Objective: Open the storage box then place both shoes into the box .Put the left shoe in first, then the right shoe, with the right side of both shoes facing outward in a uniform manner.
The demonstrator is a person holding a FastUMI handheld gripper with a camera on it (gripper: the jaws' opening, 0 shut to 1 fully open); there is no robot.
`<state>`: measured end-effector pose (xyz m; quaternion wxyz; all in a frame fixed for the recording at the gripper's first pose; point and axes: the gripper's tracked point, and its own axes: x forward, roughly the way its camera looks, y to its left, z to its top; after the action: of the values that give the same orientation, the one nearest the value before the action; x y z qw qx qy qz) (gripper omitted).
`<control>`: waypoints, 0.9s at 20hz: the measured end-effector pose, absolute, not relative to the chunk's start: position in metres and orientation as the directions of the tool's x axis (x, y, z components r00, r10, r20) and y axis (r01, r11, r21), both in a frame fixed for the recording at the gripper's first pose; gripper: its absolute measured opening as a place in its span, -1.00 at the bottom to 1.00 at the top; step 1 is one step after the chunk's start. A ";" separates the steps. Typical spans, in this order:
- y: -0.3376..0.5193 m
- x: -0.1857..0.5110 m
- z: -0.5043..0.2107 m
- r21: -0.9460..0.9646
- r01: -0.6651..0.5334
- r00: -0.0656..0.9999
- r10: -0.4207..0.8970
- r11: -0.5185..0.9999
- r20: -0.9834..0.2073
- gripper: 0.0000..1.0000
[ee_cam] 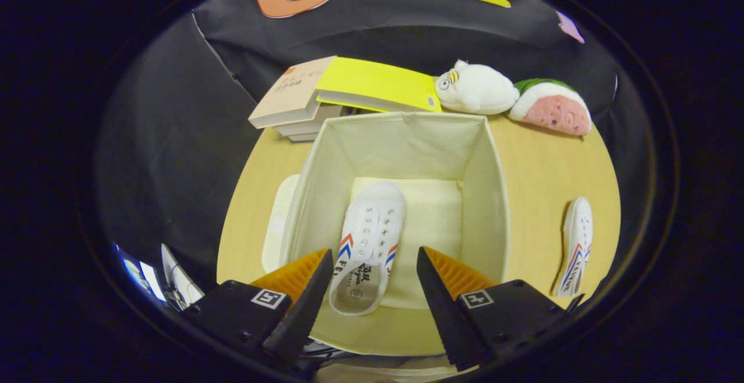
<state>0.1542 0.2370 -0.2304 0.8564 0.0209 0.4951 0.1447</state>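
My tongs [375, 272] wide, empty, over open box [485, 197]. One shoe [369, 237] lies inside; second shoe [575, 243] on counter [535, 162], right of box. I'd grab it mid-body, match orientation.

A staged recording booth: black cloth wall [174, 139] behind a round desk [540, 174] with books [325, 92] and plush toys [511, 101].

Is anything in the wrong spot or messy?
One shoe lies on its side on the table, outside the box. The other shoe sits inside, below the open tongs.
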 end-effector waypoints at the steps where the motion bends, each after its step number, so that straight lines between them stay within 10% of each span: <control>1: 0.231 0.155 -0.219 0.176 -0.235 0.505 0.275 0.956 -0.818 0.88; 11: 0.115 0.150 -0.171 0.161 -0.129 0.695 0.205 0.979 -0.689 0.88; 18: 0.005 0.147 -0.210 0.129 -0.023 0.634 0.114 0.991 -0.765 0.88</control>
<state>0.1466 0.0055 -0.2105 0.9024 0.0538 0.4259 0.0379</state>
